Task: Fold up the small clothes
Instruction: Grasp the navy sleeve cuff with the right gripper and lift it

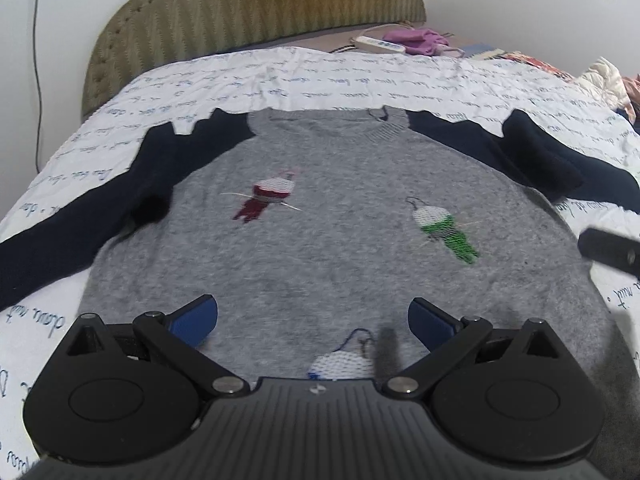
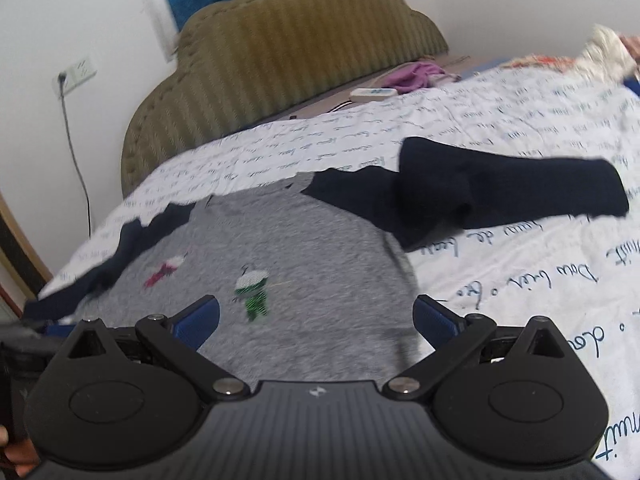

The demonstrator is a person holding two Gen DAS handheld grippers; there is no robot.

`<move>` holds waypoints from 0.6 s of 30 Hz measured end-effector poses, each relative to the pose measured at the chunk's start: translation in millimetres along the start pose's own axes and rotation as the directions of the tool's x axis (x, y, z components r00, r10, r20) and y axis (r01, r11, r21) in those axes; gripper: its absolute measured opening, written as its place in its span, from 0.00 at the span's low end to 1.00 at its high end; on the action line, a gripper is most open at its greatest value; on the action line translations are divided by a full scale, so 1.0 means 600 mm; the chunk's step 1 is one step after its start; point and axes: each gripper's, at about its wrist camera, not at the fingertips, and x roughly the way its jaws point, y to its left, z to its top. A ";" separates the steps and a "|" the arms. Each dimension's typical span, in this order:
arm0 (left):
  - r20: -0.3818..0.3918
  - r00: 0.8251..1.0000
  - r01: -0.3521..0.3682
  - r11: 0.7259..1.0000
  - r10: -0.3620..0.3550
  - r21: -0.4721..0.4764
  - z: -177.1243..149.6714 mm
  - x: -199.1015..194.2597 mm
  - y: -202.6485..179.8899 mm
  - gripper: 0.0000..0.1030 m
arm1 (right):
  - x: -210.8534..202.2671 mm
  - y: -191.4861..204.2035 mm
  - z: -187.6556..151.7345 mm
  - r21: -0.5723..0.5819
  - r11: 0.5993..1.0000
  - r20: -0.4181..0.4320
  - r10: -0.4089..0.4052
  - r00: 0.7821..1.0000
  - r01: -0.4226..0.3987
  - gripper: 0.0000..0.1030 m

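Left hand-held gripper (image 1: pixel 313 322): blue-padded fingers (image 1: pixel 196 320) spread wide, nothing between them. It hangs over the lower hem area of the sweater, above a blue-and-white stitched figure (image 1: pixel 342 364) that shows just at the gripper body's edge.

Right hand-held gripper (image 2: pixel 316 322): fingers likewise spread wide and empty. It is positioned over the sweater's right side edge, one finger over grey knit, the other over bare bedspread. Part of it shows as a dark blurred shape (image 1: pixel 608 250) at the right border of the left wrist view.

Sweater (image 1: pixel 320 208): small, grey knit body, dark navy sleeves, laid flat and face up on the bed, neckline toward the headboard. Two more stitched figures on the chest: one red and white (image 1: pixel 266 196), one green and white (image 1: pixel 444 226). The left-side sleeve (image 1: pixel 80 216) runs out straight and diagonal. The right-side sleeve (image 2: pixel 500 192) is bunched near the shoulder and stretches sideways across the bedspread.

Bedspread (image 1: pixel 280 76): white, printed with rows of blue script.

Headboard (image 1: pixel 256 12): olive, ribbed, scalloped top, against a pale wall.

Near the headboard: a white power strip (image 1: pixel 378 45), a purple cloth (image 1: pixel 418 40) beside it.

Wall: socket with a black cord (image 2: pixel 76 148) hanging down.
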 end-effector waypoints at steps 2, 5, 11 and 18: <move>-0.006 1.000 0.009 1.000 -0.009 0.009 0.000 0.003 -0.006 1.00 | 0.000 -0.025 0.008 0.031 0.999 0.031 -0.032 0.999 0.031 1.00; -0.015 1.000 0.013 0.999 -0.012 0.031 -0.003 0.007 -0.014 1.00 | 0.003 -0.088 0.026 0.129 0.989 0.074 -0.087 0.993 0.077 1.00; -0.052 0.999 0.010 1.000 -0.009 0.027 -0.006 0.024 -0.018 1.00 | 0.020 -0.251 0.053 0.436 0.895 0.095 -0.151 0.984 0.096 1.00; -0.071 0.997 0.011 0.999 -0.008 0.041 -0.004 0.035 -0.029 1.00 | 0.066 -0.350 0.065 0.604 0.796 0.203 -0.118 0.972 -0.030 1.00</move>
